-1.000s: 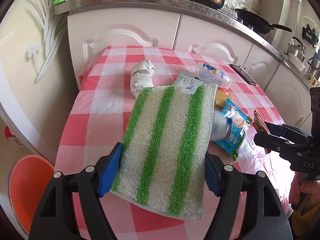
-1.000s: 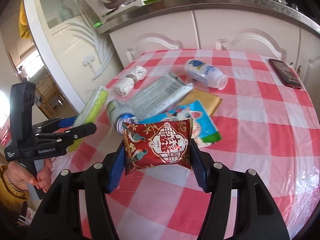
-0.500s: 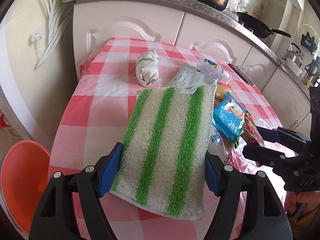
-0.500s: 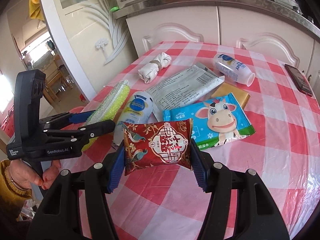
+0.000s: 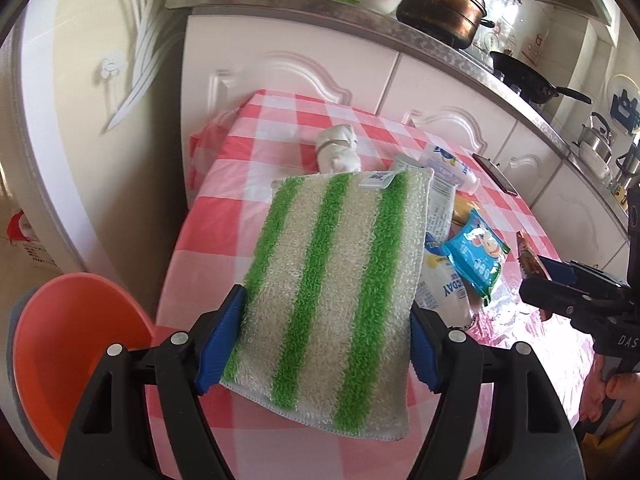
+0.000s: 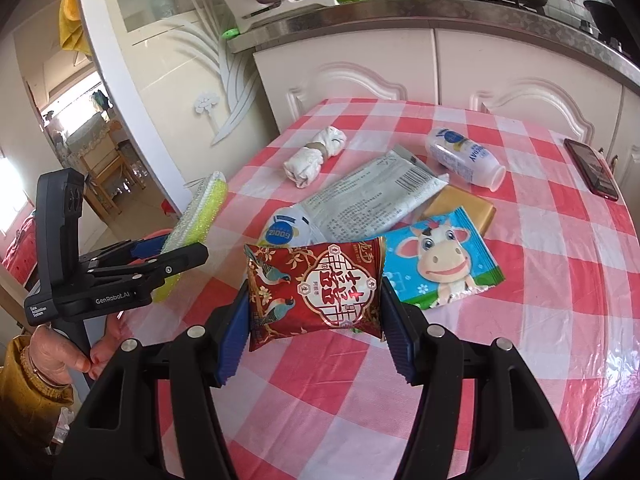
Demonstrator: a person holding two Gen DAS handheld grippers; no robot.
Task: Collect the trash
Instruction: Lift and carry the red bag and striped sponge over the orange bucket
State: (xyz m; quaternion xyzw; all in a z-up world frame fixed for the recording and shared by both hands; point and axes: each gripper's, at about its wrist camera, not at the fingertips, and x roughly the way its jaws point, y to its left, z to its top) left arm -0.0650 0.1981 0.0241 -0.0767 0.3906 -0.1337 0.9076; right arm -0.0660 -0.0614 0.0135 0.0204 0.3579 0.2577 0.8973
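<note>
Both views are bright and lit by daylight. In the right wrist view the strongest source is a blown-out doorway (image 6: 80,92) at 9 o'clock, its detail washed pale. The plastic sheet over the checked cloth on the worktop (image 6: 560,300) throws soft white glare toward 3 o'clock; in the left wrist view the same sheen shows at 3 o'clock on the worktop (image 5: 504,312). Shadows are faint and soft-edged. Fisheye distortion bows the cabinet fronts (image 5: 304,80) and counter edge strongly toward the rim, and black vignette fills all corners. Focus is crisp centrally, with no motion blur evident; the outer margins soften slightly.
</note>
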